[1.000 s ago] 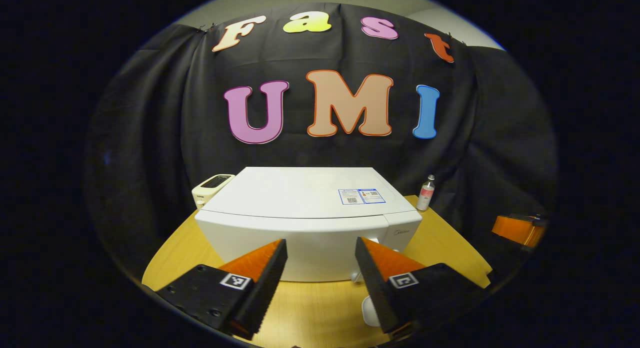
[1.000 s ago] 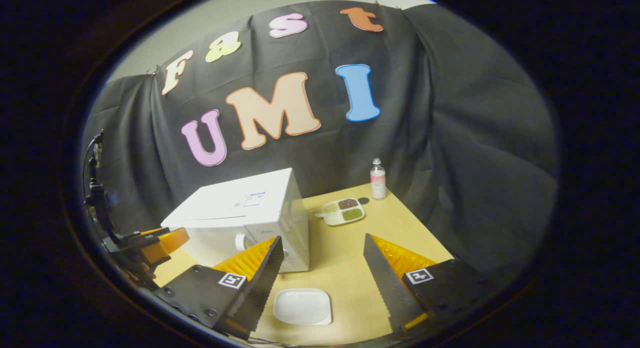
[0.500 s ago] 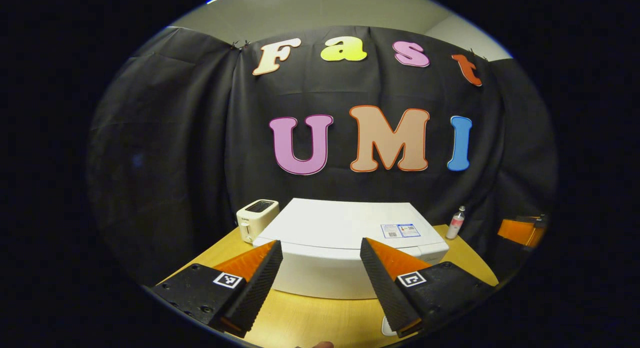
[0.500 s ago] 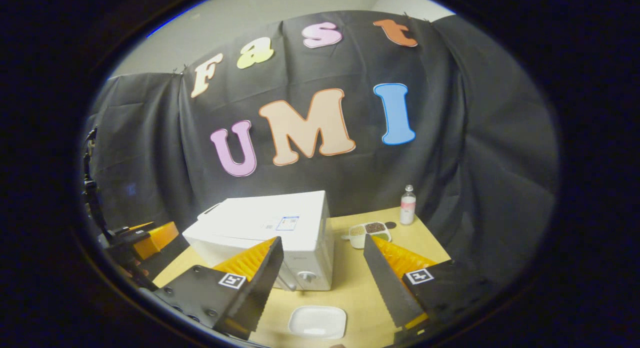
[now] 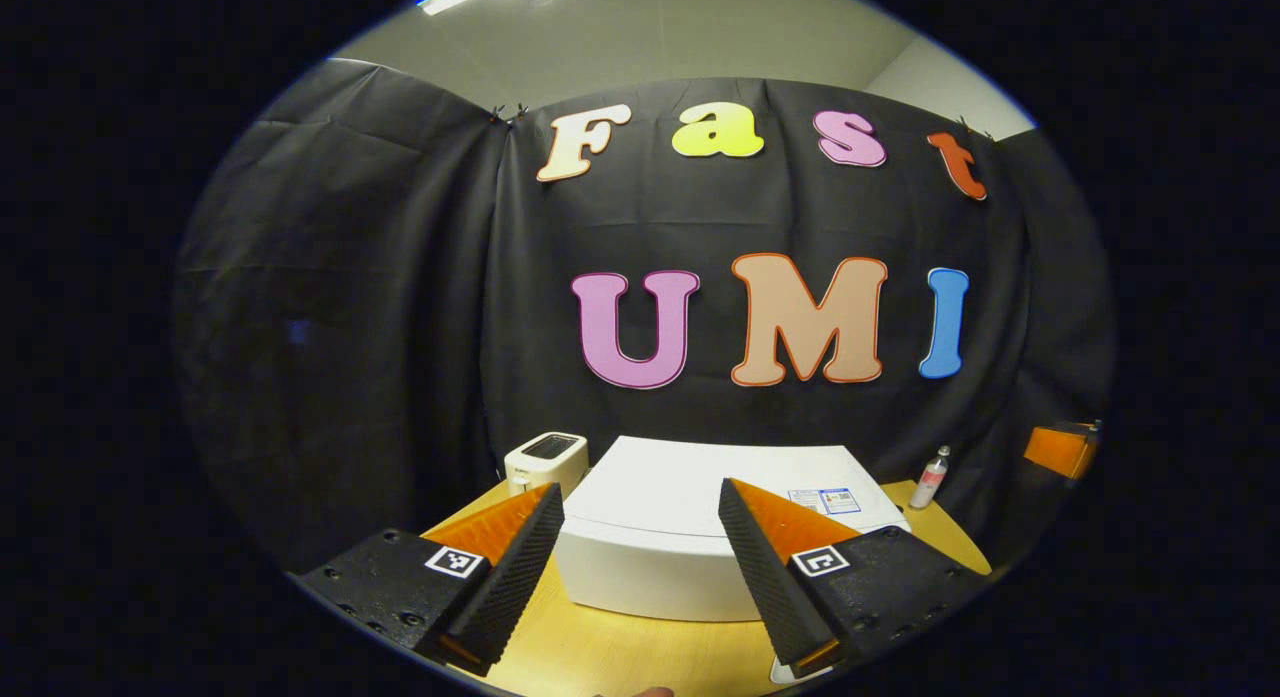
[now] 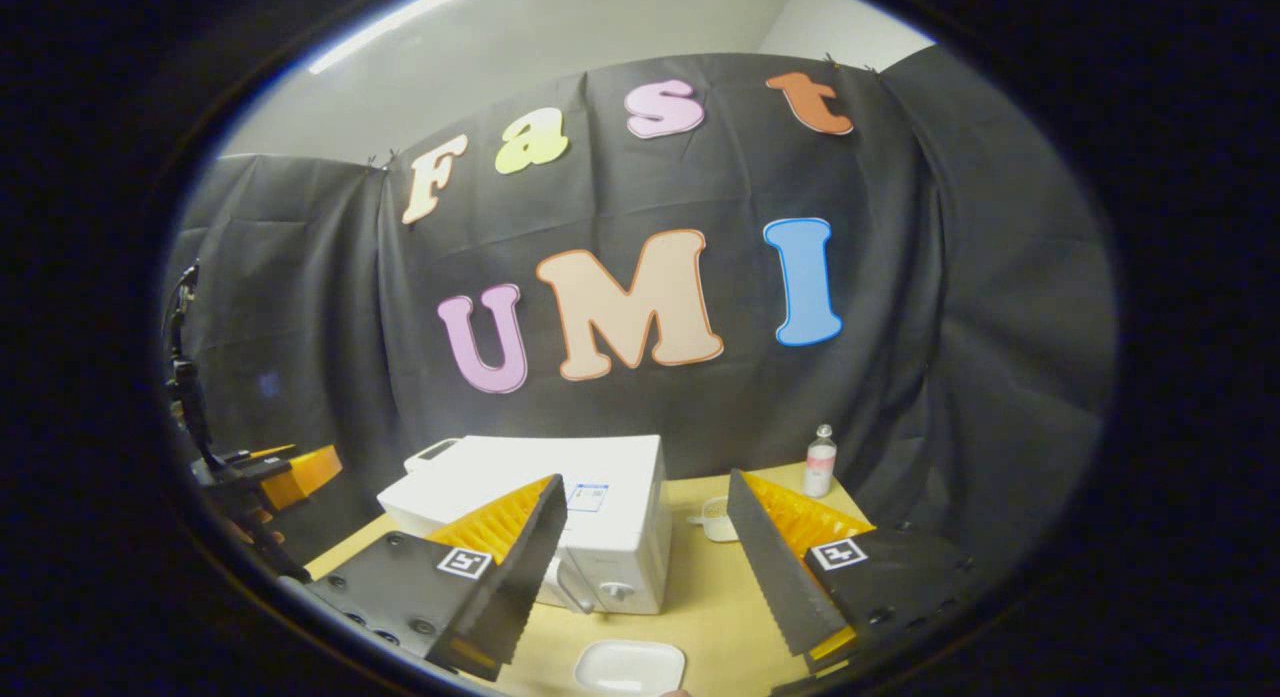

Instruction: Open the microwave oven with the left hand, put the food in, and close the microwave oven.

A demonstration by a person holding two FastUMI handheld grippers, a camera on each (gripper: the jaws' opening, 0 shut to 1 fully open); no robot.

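Evidently nothing has begun: microwave (image 5: 690, 537) shut, both grippers' jaws open and empty. Next, left gripper (image 5: 640, 567) must reach the door handle (image 6: 570, 587) at twelve o'clock.

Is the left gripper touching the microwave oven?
Apart. In the right gripper view, the left gripper hangs well left of the microwave oven, dark cloth between them.

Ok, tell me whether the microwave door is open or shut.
Shut. The microwave door sits flush with its white body, handle and knob facing out; no cavity visible.
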